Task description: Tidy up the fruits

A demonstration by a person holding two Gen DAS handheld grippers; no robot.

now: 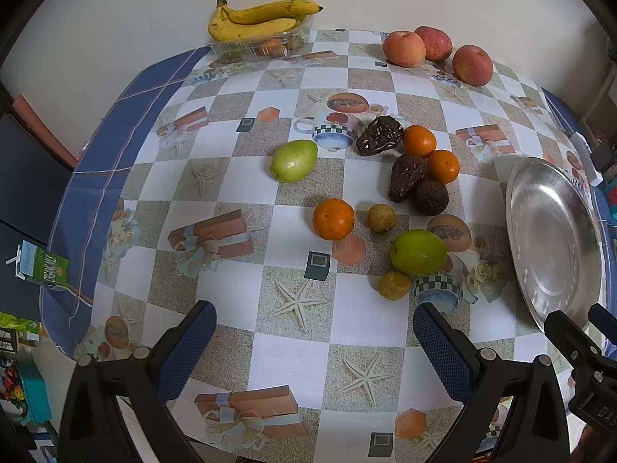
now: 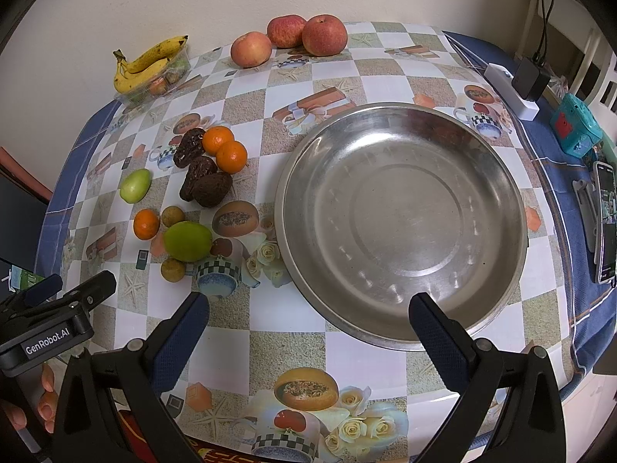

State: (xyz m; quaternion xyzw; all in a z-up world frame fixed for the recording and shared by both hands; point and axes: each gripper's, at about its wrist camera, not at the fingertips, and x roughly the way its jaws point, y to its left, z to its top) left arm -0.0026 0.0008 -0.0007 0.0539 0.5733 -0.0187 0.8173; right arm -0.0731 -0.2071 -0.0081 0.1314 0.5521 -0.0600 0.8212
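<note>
Loose fruit lies mid-table in the left wrist view: three oranges (image 1: 333,219), two green fruits (image 1: 418,252), three dark brown wrinkled fruits (image 1: 407,177) and two small yellow-brown ones (image 1: 381,218). Three apples (image 1: 404,48) sit at the far edge. Bananas (image 1: 254,19) rest on a clear plastic tray (image 1: 250,48). My left gripper (image 1: 314,312) stands open above the tablecloth, short of the fruit, holding nothing. The steel plate (image 2: 401,223) holds no fruit. My right gripper (image 2: 308,301) is open over its near-left rim with nothing between the fingers.
A power strip with an adapter (image 2: 513,85), a teal box (image 2: 574,127) and a phone (image 2: 605,223) lie along the table's right edge. A green carton (image 1: 42,266) stands off the left edge. A hand (image 2: 46,397) shows at the lower left.
</note>
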